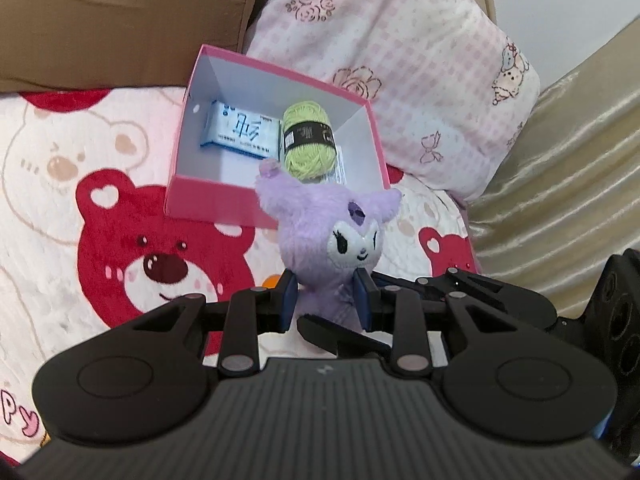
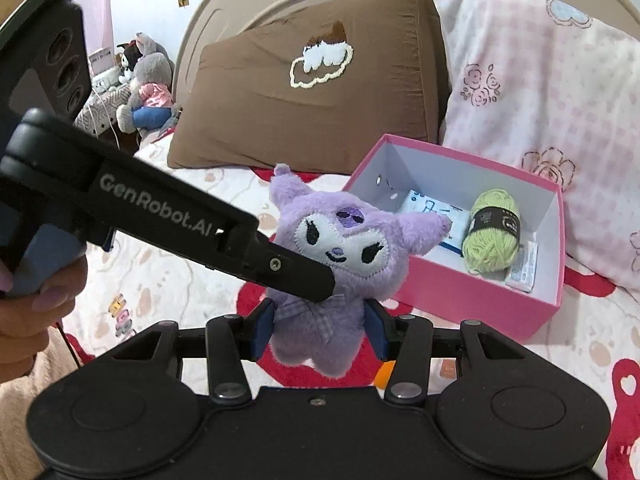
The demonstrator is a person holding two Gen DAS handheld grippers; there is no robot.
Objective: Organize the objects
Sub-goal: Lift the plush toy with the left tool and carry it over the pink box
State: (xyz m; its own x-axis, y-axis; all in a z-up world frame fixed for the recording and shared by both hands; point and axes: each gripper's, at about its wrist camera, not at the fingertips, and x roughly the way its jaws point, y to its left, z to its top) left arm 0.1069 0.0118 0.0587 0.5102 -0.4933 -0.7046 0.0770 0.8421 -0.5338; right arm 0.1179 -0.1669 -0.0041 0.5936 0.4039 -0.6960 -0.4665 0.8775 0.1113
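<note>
A purple plush toy (image 1: pixel 334 240) is held upright above the bed, in front of an open pink box (image 1: pixel 208 200). My left gripper (image 1: pixel 326 300) is shut on the toy's lower body. In the right wrist view the same toy (image 2: pixel 340 248) sits between the fingers of my right gripper (image 2: pixel 320 330), which also close on its body, while the left gripper's finger (image 2: pixel 296 276) presses at its neck. The pink box (image 2: pixel 440 296) holds a green yarn ball (image 2: pixel 490 232), a blue-and-white packet (image 1: pixel 240 130) and a small sachet (image 2: pixel 524 268).
A brown pillow (image 2: pixel 312 120) and a pink patterned pillow (image 2: pixel 540 120) lean against the headboard behind the box. The bedspread (image 1: pixel 80 200) has red bear prints. Stuffed toys (image 2: pixel 144 92) sit on a side table at far left. A small orange object (image 1: pixel 272 280) lies under the grippers.
</note>
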